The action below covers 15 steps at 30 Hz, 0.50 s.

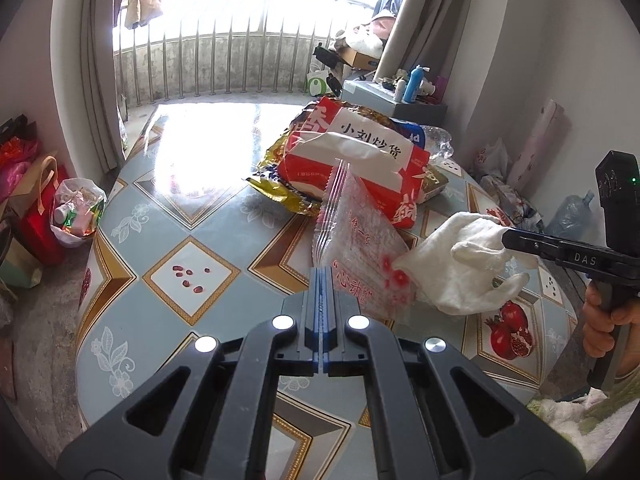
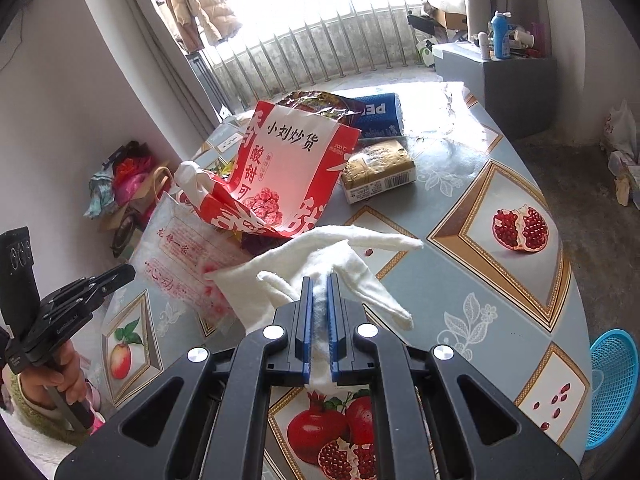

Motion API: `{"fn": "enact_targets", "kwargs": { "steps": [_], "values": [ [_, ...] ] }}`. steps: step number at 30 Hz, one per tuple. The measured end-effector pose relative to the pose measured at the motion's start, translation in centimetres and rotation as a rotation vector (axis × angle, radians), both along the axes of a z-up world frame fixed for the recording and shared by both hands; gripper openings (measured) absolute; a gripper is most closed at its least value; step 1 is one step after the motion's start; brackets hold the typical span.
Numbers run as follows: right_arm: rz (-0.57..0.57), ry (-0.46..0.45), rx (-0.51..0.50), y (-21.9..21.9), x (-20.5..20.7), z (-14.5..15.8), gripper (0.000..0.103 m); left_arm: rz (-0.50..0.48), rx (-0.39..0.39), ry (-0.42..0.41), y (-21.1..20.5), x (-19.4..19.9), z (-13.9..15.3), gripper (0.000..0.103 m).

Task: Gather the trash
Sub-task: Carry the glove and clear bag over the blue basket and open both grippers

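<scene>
My left gripper (image 1: 322, 276) is shut on the edge of a clear plastic bag (image 1: 360, 248) with red print, held above the table; the bag also shows in the right wrist view (image 2: 188, 256). My right gripper (image 2: 320, 284) is shut on a white cloth glove (image 2: 328, 256), seen from the left wrist view (image 1: 464, 260) just right of the bag. A red and white snack bag (image 2: 288, 160) stands behind them over gold and dark wrappers (image 1: 276, 188).
The patterned table (image 2: 460, 208) also holds a wrapped brown packet (image 2: 378, 174), a blue Pepsi pack (image 2: 378, 114) and crumpled clear plastic (image 1: 438, 140). A small lined trash bin (image 1: 78, 212) stands on the floor left. A blue basket (image 2: 612, 384) sits at the right.
</scene>
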State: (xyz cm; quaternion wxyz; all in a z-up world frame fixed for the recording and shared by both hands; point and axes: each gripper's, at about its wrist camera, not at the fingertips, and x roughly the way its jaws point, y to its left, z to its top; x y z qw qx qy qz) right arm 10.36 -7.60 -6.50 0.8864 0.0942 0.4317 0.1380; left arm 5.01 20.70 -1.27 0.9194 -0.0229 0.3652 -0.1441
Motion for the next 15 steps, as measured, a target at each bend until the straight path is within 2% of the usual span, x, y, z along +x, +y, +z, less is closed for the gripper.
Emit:
{"fn": "enact_targets", "kwargs": {
  "steps": [15],
  "values": [
    [-0.091, -0.12, 0.029, -3.8, -3.4, 3.5, 0.007, -0.085, -0.008, -0.089, -2.7, -2.9, 3.7, 0.0]
  ]
}}
